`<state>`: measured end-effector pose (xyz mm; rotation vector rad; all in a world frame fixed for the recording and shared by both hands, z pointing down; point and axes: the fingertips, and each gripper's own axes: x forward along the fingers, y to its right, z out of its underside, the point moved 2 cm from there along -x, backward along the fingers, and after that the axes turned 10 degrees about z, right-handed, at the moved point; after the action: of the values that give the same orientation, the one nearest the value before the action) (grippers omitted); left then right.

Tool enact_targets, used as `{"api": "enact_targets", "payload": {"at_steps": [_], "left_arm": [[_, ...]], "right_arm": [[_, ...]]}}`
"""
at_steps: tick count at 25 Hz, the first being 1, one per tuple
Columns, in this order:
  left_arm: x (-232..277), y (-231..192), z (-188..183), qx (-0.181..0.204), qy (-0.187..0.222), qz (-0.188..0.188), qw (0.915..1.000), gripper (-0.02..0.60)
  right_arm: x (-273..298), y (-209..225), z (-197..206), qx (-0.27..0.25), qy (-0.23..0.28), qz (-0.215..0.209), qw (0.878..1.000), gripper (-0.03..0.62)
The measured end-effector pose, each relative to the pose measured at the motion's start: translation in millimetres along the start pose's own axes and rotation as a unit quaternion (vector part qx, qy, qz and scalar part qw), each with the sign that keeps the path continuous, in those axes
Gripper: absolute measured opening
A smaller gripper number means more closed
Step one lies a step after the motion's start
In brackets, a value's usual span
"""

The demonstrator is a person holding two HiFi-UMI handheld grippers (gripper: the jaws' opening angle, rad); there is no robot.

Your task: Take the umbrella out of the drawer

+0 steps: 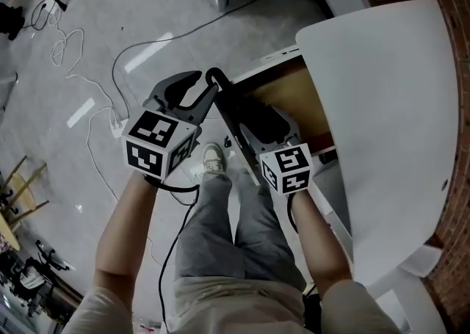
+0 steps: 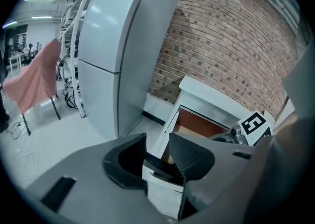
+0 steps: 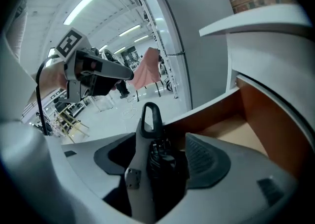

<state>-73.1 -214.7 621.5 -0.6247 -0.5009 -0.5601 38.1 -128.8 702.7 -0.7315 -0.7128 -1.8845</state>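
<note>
Matt brown wood lines the open drawer [image 1: 288,92]; the white cabinet top [image 1: 389,105] is smooth. The black folded umbrella [image 3: 161,163] is creased cloth.

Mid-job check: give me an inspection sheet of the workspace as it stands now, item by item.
Surface: glossy grey floor; white cabinet top.
Job's things: drawer open, wooden inside; black folded umbrella lying along its front edge, loop handle away from the person.
Clutter: wooden stools at the floor's left edge.
Grippers: left gripper open, fingers aimed at the drawer's corner; right gripper open, umbrella between its fingers, apparently not clamped.
Cables: white cable and dark cable loose on the floor; black lead hanging from the left gripper.
Surroundings: brick wall, tall grey cabinet, pink cloth.
</note>
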Motion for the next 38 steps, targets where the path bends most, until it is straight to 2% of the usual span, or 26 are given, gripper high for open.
{"api": "enact_targets", "payload": {"at_steps": [3,8,12,15,21,25,27,29,35,38], "left_arm": [[14.9,-9.3,17.1,-0.01,-0.01,-0.002,0.9999,0.127],[34.3,-24.6,43.7,-0.053,-0.014,-0.006,0.9985,0.148],[42.4,-34.2,60.2,-0.088,-0.013,-0.009,0.996,0.166],[50.4,-35.6,70.6,-0.114,-0.019,0.002,0.9933,0.167],[61.7,-43.8,78.3,-0.135,-0.026,0.007,0.9905,0.17],[70.2,-42.6,89.0,-0.141,-0.046,0.009,0.9889,0.17],[71.3,-41.8,92.9,-0.153,-0.045,0.006,0.9872,0.17],[69.9,-42.7,93.5,-0.165,-0.036,0.002,0.9857,0.167],[62.9,-32.9,79.9,-0.168,-0.001,0.015,0.9857,0.144],[57.7,-15.1,65.7,-0.174,0.028,0.036,0.9838,0.12]], "right_arm": [[14.6,6.0,18.3,-0.006,-0.01,0.01,1.0,0.306],[35.0,7.9,43.3,0.017,-0.031,-0.022,0.999,0.331],[49.0,8.9,63.8,0.007,-0.053,-0.026,0.998,0.348],[55.2,11.8,74.4,0.019,-0.064,-0.035,0.997,0.361],[66.4,10.8,78.0,0.044,-0.082,-0.094,0.991,0.371],[72.8,8.6,79.8,0.049,-0.088,-0.141,0.985,0.37],[72.8,4.9,78.4,0.037,-0.084,-0.157,0.983,0.354],[71.2,0.7,76.7,0.023,-0.076,-0.161,0.984,0.312],[62.3,0.2,70.3,0.013,-0.052,-0.147,0.988,0.254],[48.8,4.5,66.8,0.004,-0.019,-0.121,0.992,0.245]]}}
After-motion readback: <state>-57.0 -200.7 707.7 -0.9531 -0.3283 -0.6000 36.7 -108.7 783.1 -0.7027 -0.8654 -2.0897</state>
